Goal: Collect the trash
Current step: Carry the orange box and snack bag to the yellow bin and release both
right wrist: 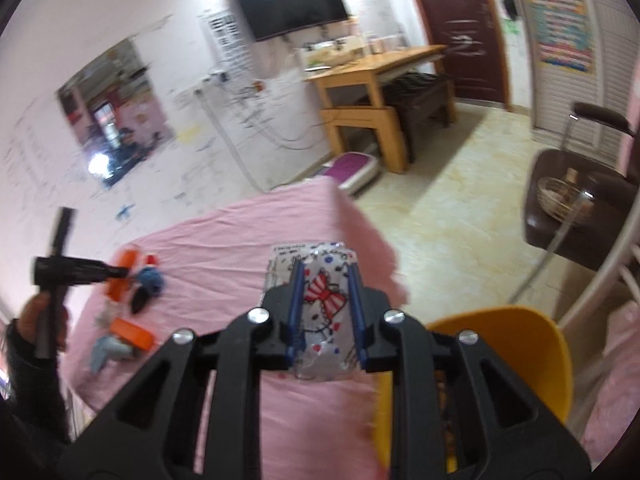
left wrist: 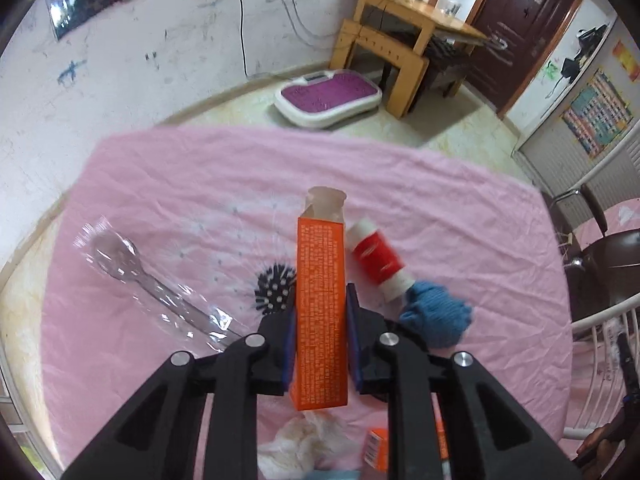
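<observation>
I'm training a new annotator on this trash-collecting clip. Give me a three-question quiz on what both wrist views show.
1. True or false: the left gripper is shut on the orange box.
2. What does the right gripper hold? A) clear wrapped spoon B) cartoon-printed packet C) blue yarn
3. Fill in: the table is covered with a ____ cloth.

Key
1. True: its pads press both sides of the box.
2. B: the cartoon-printed packet sits between its fingers; the wrapped spoon and blue yarn lie on the table.
3. Pink: the pink cloth.

Carton (left wrist: 321,312) on cloth (left wrist: 200,184), wrapped spoon (left wrist: 132,268) left, bottle (left wrist: 378,258) right (touching carton)
</observation>
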